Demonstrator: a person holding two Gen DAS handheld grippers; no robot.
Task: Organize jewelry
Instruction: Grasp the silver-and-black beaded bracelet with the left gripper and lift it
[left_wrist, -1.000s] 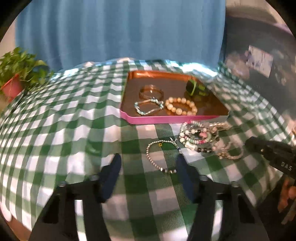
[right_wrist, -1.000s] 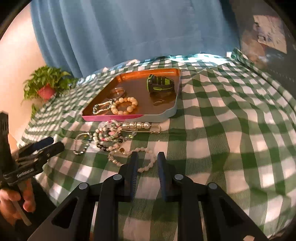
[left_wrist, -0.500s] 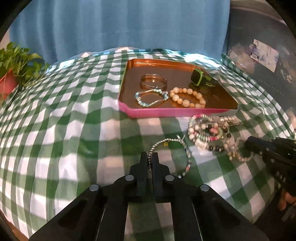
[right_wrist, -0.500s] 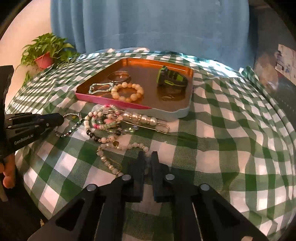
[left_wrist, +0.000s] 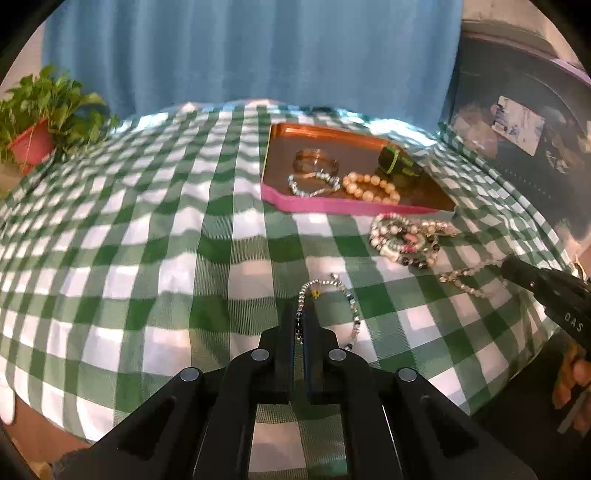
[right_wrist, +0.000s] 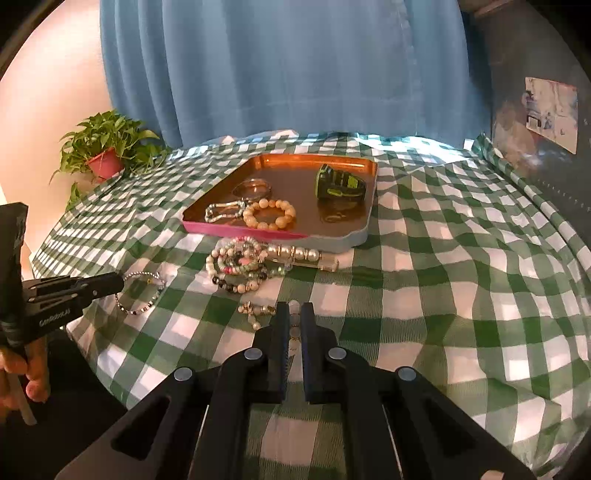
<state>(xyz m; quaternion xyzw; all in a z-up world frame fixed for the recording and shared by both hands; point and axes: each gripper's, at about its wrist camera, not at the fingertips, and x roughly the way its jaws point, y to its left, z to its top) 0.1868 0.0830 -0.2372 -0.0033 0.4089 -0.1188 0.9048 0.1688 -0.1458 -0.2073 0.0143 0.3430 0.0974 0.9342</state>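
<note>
**Both grippers clamped on bracelets, tray part-filled**

Left gripper (left_wrist: 299, 328): fingers pinched together on the near side of a thin silver bead bracelet (left_wrist: 334, 291), rest of the loop lying on the green-checked tablecloth (left_wrist: 147, 236). Same gripper seen at the left edge of the right wrist view, tip at that bracelet's rim.

Right gripper (right_wrist: 291, 328): fingers nearly closed on a pale bead bracelet (right_wrist: 258, 310), strand visible between them, remainder trailing left on the cloth.

Beyond both: pile of mixed bead bracelets (right_wrist: 240, 266) just in front of the tray, with a pearl hair clip (right_wrist: 299, 254) touching its right side and lying along the tray's front edge.

Orange tray with pink front wall (right_wrist: 236, 232): holds a metal bangle (right_wrist: 253, 188), a silver link bracelet (right_wrist: 221, 212), a cream bead bracelet (right_wrist: 269, 218) and a green-and-black watch (right_wrist: 340, 184) toward the right rear.

Far left corner: potted plant (right_wrist: 105, 158). Behind: blue curtain (right_wrist: 288, 66).
</note>
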